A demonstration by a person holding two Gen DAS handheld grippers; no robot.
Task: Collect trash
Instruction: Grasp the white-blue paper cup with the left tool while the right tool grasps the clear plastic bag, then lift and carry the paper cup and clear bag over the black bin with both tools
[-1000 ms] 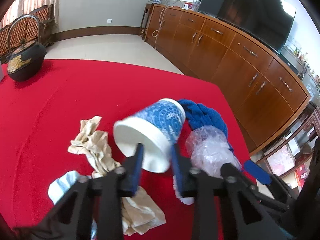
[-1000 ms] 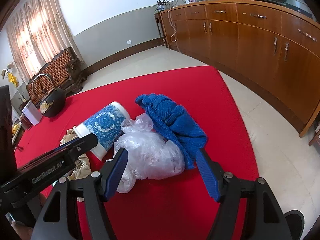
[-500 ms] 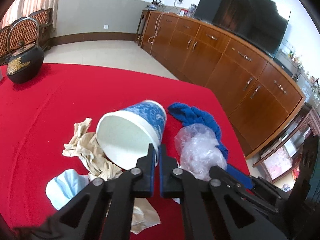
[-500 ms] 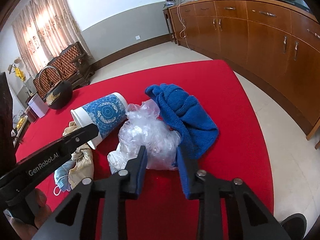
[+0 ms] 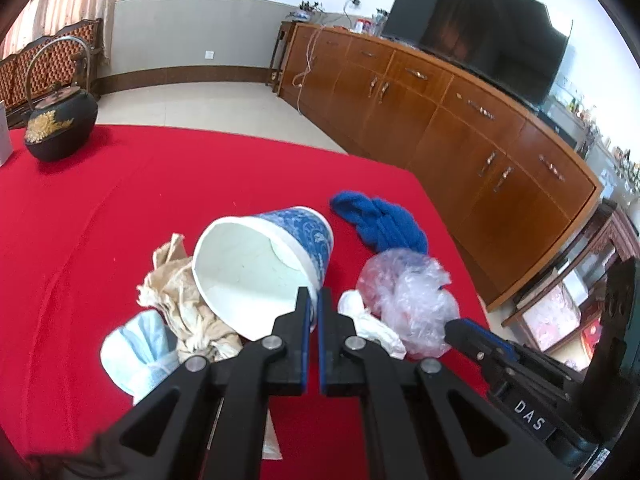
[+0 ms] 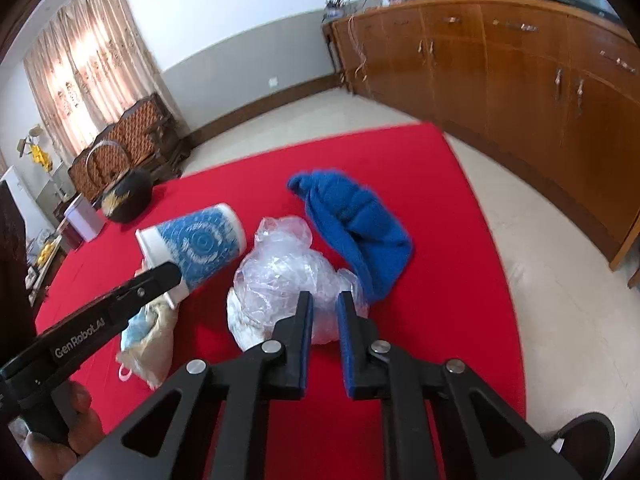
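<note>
A blue-patterned paper cup [image 5: 264, 264] is tilted with its white mouth toward me; my left gripper [image 5: 314, 304] is shut on its rim and holds it up. The cup also shows in the right wrist view [image 6: 196, 244]. A crumpled clear plastic bag [image 6: 288, 280] lies on the red tablecloth [image 6: 420, 200]; my right gripper [image 6: 324, 308] is shut on its near edge. The bag also shows in the left wrist view [image 5: 408, 300]. Crumpled brown paper [image 5: 180, 300] and a light blue face mask [image 5: 136, 352] lie left of the cup.
A blue towel [image 6: 352, 216] lies just behind the bag. A black teapot [image 5: 60, 124] stands at the far left of the table. The table's right edge drops to a tiled floor [image 6: 540, 280]. Wooden cabinets [image 5: 460, 128] with a TV line the wall.
My left gripper closed on the cup's rim and lifted it. My right gripper closed from wide open onto the plastic bag.
</note>
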